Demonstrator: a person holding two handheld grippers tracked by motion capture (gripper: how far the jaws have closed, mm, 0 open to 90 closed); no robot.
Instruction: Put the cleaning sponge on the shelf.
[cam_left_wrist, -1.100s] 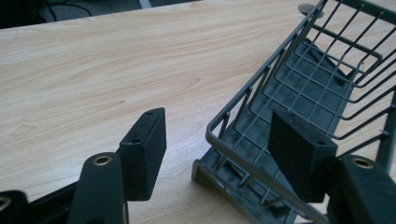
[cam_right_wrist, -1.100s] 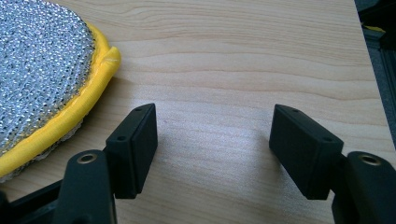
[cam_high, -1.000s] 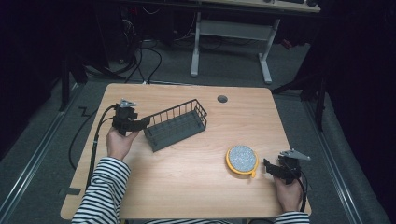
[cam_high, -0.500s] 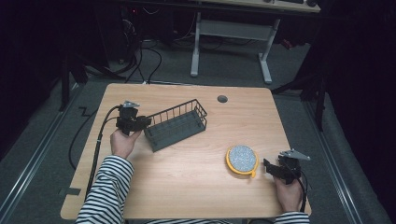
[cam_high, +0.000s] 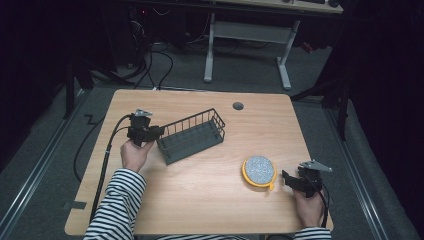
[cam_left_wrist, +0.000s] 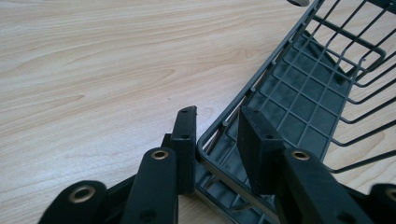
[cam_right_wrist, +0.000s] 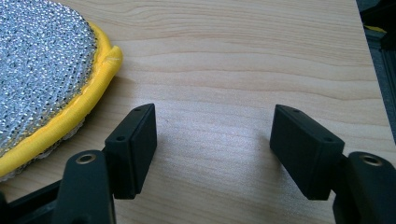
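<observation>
A: What do we see different from one second ago?

B: Our left gripper (cam_high: 150, 133) has moved a little toward the wire basket (cam_high: 192, 135), and its jaws have just been closing. Now they are clenched on the basket's near corner; in the left gripper view (cam_left_wrist: 217, 135) one jaw is outside the rim and the other is inside, over the grid floor (cam_left_wrist: 299, 100).

A: And where is the basket?

B: It stands on the left half of the bench (cam_high: 200, 200), turned at an angle, in the same place as before.

A: What about our right side?

B: The right gripper (cam_high: 290, 179) has stayed where it was, near the right edge. Its jaws are released and wide, with only bare wood between them (cam_right_wrist: 212, 144). The round scouring pad with yellow rim (cam_high: 259, 171) lies just beside them, not touched.
</observation>
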